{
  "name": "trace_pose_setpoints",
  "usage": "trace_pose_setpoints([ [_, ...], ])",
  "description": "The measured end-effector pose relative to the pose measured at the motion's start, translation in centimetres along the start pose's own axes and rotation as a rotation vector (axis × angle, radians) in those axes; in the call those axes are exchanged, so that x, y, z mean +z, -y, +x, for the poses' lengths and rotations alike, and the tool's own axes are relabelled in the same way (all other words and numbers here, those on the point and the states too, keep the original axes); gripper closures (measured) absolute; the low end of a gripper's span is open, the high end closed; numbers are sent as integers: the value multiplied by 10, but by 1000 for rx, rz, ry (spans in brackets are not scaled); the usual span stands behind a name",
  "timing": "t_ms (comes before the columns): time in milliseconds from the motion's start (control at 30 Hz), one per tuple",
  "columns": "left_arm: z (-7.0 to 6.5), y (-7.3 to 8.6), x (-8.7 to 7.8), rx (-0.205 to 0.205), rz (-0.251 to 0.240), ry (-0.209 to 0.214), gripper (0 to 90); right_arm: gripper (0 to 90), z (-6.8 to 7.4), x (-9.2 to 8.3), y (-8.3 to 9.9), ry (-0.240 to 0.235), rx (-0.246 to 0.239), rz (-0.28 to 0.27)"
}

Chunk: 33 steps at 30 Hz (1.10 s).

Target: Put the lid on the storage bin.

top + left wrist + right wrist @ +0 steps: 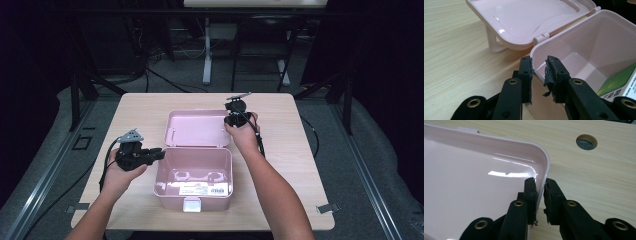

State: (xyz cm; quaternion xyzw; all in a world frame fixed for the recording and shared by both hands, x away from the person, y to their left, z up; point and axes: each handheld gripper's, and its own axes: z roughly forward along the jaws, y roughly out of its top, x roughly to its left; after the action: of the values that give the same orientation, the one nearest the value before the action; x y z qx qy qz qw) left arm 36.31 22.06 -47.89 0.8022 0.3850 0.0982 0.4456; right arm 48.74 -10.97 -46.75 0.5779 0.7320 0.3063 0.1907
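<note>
While the pink box (pixel 194 176) sits open at the middle of the surface (pixel 290 165), its lid (pixel 197 128) thrown back toward twelve o'clock, you work it from two sides. Your left tongs (pixel 539 66) straddle the box wall at nine o'clock, one pad outside and one inside; I judge that this steadies the body, though whether the pads truly press is hard to tell. Your right tongs (pixel 539 185) straddle the lid's rounded corner at about one o'clock, the inner pad against the rim, the outer one just off it, so they are not clamped yet. That hold looks meant for swinging the lid shut. A printed carton (pixel 621 83) lies inside the box.
</note>
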Motion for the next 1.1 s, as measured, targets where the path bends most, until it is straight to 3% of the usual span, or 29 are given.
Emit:
trace_pose_setpoints([
  [400, 0, 0, 0, -7, 0, -1, 745, 822, 2, -22, -6, -2, -31, -81],
  [833, 0, 0, 0, -11, -1, -2, 745, 837, 3, -44, -7, -28, -24, -136],
  [1100, 0, 0, 0, -12, 0, -2, 745, 841, 7, -58, -5, -14, -57, -180],
])
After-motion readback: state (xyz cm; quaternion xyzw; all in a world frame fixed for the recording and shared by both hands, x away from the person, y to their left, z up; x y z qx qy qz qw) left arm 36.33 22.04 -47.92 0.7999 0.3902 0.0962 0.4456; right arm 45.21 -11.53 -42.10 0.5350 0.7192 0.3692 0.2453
